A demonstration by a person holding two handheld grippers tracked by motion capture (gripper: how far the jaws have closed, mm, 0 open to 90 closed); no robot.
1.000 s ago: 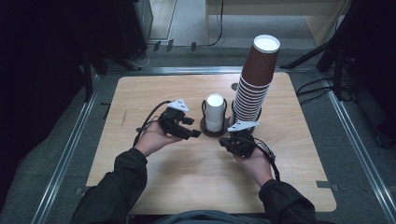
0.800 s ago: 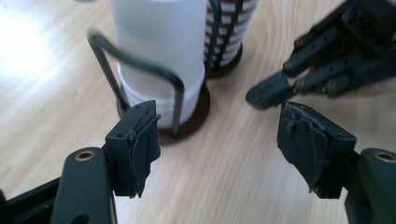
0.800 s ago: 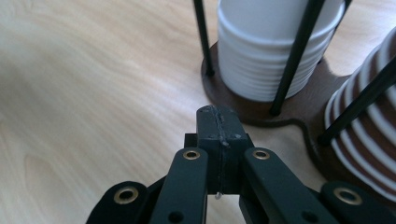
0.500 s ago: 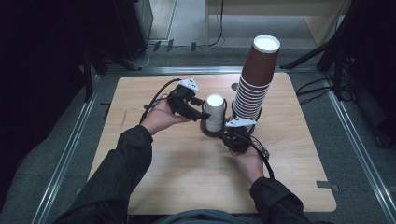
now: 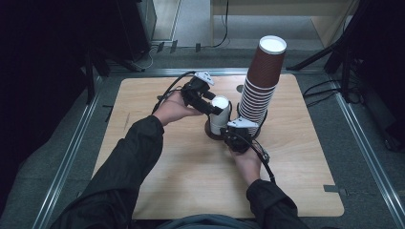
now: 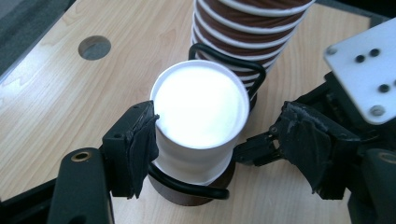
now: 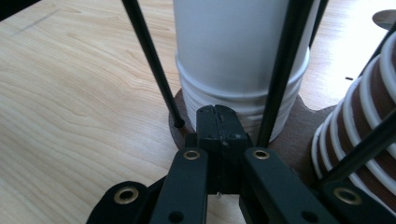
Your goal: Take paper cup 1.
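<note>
Near the desk's [image 5: 143,191] far edge, the left claw [image 6: 205,135], jaws just opening, straddles the racked white cup stack [image 5: 220,114]; the right claw [image 7: 218,122], pinched together, holds nothing at the wooden rack base [image 7: 299,135] beside the brown cup stack [image 5: 260,86].

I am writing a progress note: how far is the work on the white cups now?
Done: the right gripper is shut and sits low at the holder base, beside the white stack.
In hand: the left gripper, whose jaws have just been opening, straddles the top white cup; it is not clamped.
Left: closing on that cup and lifting it off; it sits on the stack.
</note>
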